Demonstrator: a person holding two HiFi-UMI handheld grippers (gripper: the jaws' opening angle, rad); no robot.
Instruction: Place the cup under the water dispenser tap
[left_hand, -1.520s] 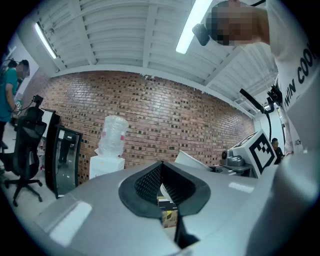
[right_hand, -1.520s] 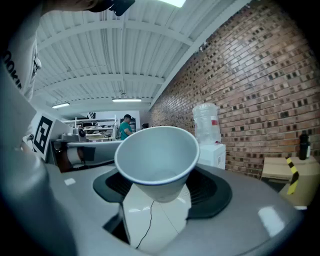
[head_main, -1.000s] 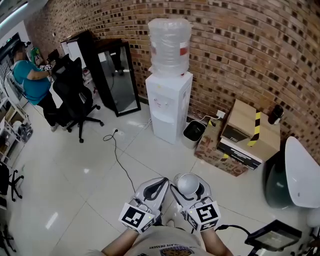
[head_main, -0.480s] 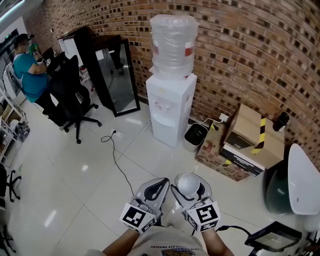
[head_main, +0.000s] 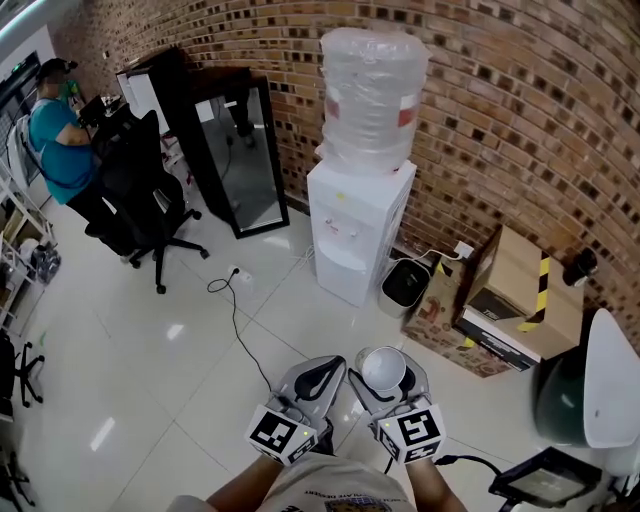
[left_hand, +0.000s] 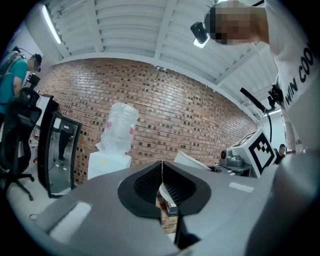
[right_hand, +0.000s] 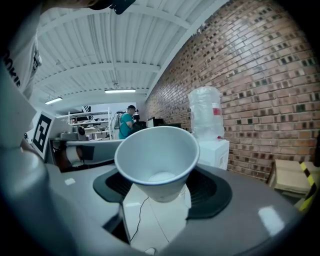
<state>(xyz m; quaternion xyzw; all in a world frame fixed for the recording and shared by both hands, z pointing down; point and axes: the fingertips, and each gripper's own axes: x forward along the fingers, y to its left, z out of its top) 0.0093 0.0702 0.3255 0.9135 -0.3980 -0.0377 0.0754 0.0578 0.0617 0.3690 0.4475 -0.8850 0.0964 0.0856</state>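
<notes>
In front of my chest, my right gripper (head_main: 386, 380) grasps the white cup (head_main: 382, 367) upright, mouth up for filling. The water dispenser (head_main: 356, 228) stands well apart across the floor (head_main: 190, 350). My left gripper (head_main: 318, 380) is clenched, empty, unneeded.

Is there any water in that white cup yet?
Empty: the right gripper view looks into the cup and shows a bare white bottom.

Head view: high, steeply down, well off water dispenser (head_main: 355, 240). Both gripper views: low, looking forward, sharing same dispenser.
</notes>
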